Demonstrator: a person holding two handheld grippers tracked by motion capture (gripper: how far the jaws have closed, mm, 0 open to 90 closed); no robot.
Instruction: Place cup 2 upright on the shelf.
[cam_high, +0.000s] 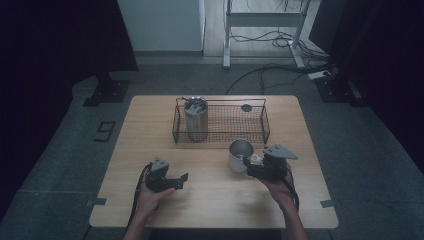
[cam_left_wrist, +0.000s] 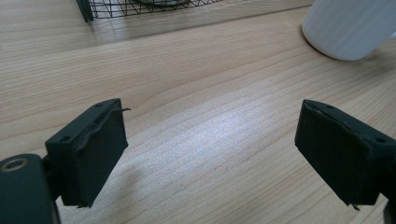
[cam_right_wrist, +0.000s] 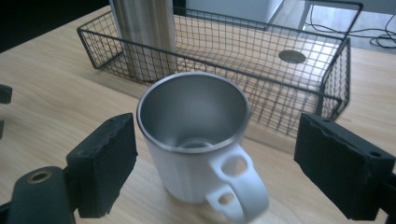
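Mug (cam_right_wrist: 196, 140): white outside, bare metal inside, with a two-hole white handle turned toward the right gripper's camera. It stands upright on the table (cam_high: 150, 125), just in front of the wire basket's (cam_right_wrist: 299, 88) near long side, toward the basket's right half. In the high view the mug (cam_high: 240, 154) is apart from the basket (cam_high: 260, 122), not touching it.

Right gripper (cam_right_wrist: 215, 168): jaws spread wide, one on either side of the mug, neither pad touching it; nothing is grasped. In the high view this gripper (cam_high: 252, 167) sits just right of the mug, level with its handle, held by the person's right hand (cam_high: 281, 189).

Left gripper (cam_left_wrist: 212, 154): jaws released and wide apart over bare wood, nothing between them. In the high view it (cam_high: 181, 181) lies well left of the mug and nearer the table's front edge, held in the left hand (cam_high: 149, 196). Its own view catches the mug's white wall (cam_left_wrist: 350, 28) at upper right.

Basket: black wire mesh, oblong, set behind the mug near the table's far edge.

Steel tumbler (cam_high: 196, 119): tall, brushed metal, upright inside the basket at its left end, well left of and behind the mug.

Dark round disc (cam_high: 246, 107): lies flat in the basket's far right corner, behind the mug.
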